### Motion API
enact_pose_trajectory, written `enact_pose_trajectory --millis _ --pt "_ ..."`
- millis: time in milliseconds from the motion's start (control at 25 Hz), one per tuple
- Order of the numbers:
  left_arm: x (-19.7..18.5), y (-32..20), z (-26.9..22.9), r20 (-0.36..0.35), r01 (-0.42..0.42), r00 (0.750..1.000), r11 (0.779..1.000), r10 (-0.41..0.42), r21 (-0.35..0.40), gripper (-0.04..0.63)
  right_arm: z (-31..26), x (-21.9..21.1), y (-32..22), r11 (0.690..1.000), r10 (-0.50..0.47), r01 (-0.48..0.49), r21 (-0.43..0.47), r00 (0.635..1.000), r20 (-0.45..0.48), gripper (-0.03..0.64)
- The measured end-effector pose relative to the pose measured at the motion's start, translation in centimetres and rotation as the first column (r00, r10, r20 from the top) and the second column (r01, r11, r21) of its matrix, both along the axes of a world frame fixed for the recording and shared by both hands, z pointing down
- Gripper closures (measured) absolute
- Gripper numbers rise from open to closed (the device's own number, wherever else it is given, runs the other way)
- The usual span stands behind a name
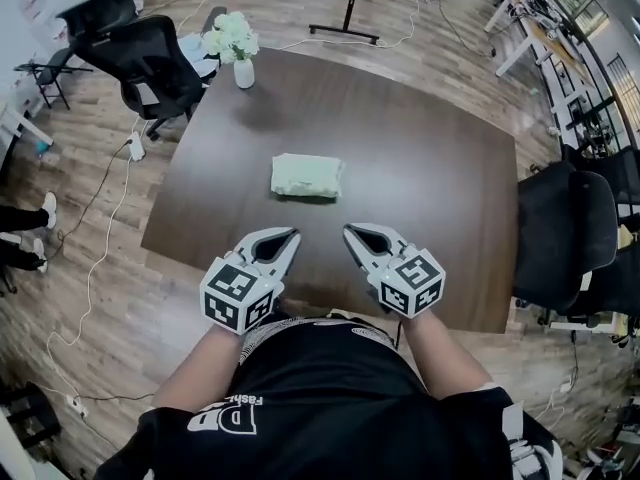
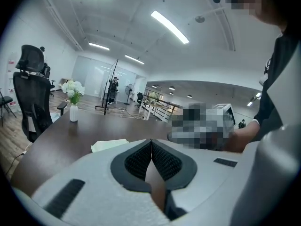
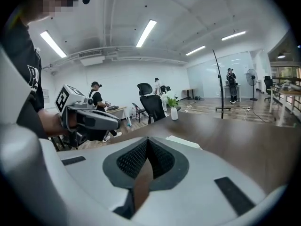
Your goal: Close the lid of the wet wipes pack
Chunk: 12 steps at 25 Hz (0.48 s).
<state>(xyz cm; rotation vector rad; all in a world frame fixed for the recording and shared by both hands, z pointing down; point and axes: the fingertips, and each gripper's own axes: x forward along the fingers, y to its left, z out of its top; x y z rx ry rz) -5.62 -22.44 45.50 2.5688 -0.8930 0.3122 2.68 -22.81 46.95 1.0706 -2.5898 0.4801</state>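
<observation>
Open-plan office with a pale wood plank floor [image 1: 100, 298], strip lights overhead, and a broad dark brown wooden table [image 1: 430, 168] filling the middle of the head view.

At the lower centre of that view, side by side above the near table edge: the white-shelled left gripper [image 1: 291, 234] and the white-shelled right gripper [image 1: 350, 230]. Each held in one hand, each with a black-and-white marker cube [image 1: 238, 294] at the rear, tips leaning slightly toward each other and pointing up the frame.

Left gripper jaws closed, tip against tip, black ribbed pads [image 2: 138, 161] meeting at the front with only a narrow wedge of table showing behind them. Nothing held, nothing touched. Right gripper the same in its own view: jaws pressed together at the tip, empty, clear of the tabletop.

Pale green soft wet wipes pack [image 1: 307, 177] flat on the table, just above and between the two gripper tips in the head view, apart from both. Rectangular with rounded, slightly crumpled edges, like a film pouch; lid too small to make out. In the left gripper view, a pale sliver just beyond the shell, left of the jaw tips; in the right gripper view, a pale corner just right of the tips.

Smooth matt grain on the tabletop. At its far corner, upper left of the head view, a small white vase [image 1: 243, 72] with pale flowers, and past that a black mesh office chair [image 1: 150, 63].
</observation>
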Motion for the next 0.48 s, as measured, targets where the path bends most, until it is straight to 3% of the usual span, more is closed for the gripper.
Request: enact_pose_trajectory --millis 480 --pt "6.3 6.4 -0.8 0.016 0.175 0.984 0.984 -0.175 0.035 0.577 -1.3 6.6 6.6 0.989 -0.137 0.134 0.055 0.99 0.042 0.612"
